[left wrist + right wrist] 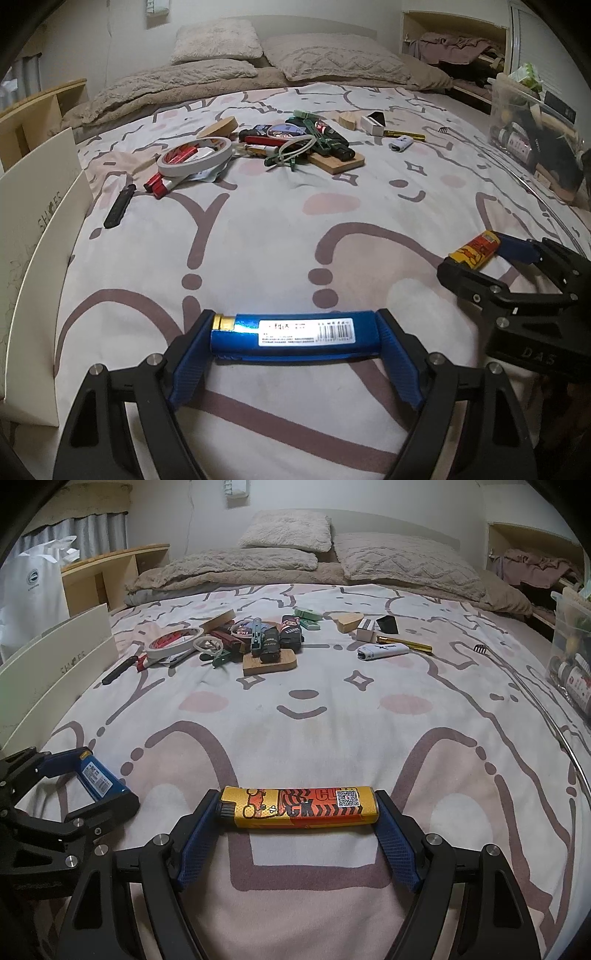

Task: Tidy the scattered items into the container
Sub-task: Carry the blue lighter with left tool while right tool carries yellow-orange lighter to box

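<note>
On the patterned bedspread (332, 716), near its front edge, both grippers are gripping lighters lengthwise: the left gripper (295, 338) is clamping its blue pads on the two ends of a blue lighter (295, 338), and the right gripper (299, 808) is doing the same with a yellow and orange lighter (299, 808), each one lying crosswise between the jaws with the pads pressing on it. Whether the lighters are lifting clear of the cloth or resting on it is hard to tell. The cream shoebox (40, 229) is standing open along the left edge of the bed, and I am taking it to be the container, though a clear plastic bin (532, 125) already holding odds and ends is sitting at the far right. Most of the work is looking undone: a heap is waiting in the middle of the bed, with a roll of tape (173, 644), a wooden board (269, 664) carrying dark lighters, and white cable ties (295, 147), while a white lighter (384, 651), a gold tube (404, 642), a black pen-like stick (118, 206) and a small wooden block (349, 622) are lying apart from it. What the shoebox is holding is hidden, so the count already put away cannot be judged
</note>
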The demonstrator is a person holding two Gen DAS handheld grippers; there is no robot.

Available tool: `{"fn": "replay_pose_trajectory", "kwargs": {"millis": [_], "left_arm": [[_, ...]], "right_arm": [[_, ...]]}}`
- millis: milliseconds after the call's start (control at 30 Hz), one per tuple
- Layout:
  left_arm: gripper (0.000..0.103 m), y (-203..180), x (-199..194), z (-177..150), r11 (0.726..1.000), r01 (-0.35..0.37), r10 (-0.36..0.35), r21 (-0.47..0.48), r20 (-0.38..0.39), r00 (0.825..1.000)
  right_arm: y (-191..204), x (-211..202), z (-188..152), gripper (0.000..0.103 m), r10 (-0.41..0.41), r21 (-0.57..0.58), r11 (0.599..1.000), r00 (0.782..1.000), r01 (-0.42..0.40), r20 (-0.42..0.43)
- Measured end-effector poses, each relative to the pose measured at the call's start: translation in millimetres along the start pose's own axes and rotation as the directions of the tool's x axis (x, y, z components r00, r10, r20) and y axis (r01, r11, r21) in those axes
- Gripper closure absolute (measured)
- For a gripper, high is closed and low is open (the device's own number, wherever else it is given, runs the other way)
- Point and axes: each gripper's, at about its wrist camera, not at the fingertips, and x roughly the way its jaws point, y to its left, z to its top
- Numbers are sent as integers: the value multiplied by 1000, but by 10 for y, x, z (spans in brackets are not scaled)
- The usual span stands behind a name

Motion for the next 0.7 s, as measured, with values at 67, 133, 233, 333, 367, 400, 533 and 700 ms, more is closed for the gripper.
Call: {"fn": "replay_pose_trajectory", "kwargs": {"millis": [67, 133, 233, 333, 367, 400, 533, 700], "left_arm": [[19, -1, -4, -8, 1000, -1, 1, -1, -2, 1000], [19, 18, 3, -10, 1000, 10, -10, -10, -6, 1000], [19, 26, 10, -8, 1000, 18, -18, -17, -10, 1000], [19, 37, 0, -2, 1000, 19, -19, -18, -6, 1000], [19, 47, -8, 2, 1000, 23, -23, -21, -4, 1000], [19, 54, -20, 4, 999, 28, -28, -24, -2, 1000], [19, 41, -100, -1, 1000, 25, -25, -11, 18, 1000], [19, 57, -228, 39, 999, 37, -36, -6, 57, 998]], "right_arm": [[21, 2, -3, 22, -11, -9, 1000, 1000, 11, -1], [27, -1, -6, 22, -17, -13, 1000, 1000, 17, 0], [28, -6, -14, 22, -20, -17, 1000, 1000, 20, 5], [17, -12, -13, 22, -18, -14, 1000, 1000, 18, 5], [26, -14, -12, 22, -23, -18, 1000, 1000, 24, 5], [34, -16, -10, 22, -28, -22, 999, 1000, 28, 5], [64, -41, -1, 22, -42, -38, 998, 999, 43, 15], [77, -117, 22, 22, -53, -36, 998, 999, 53, 13]]}}
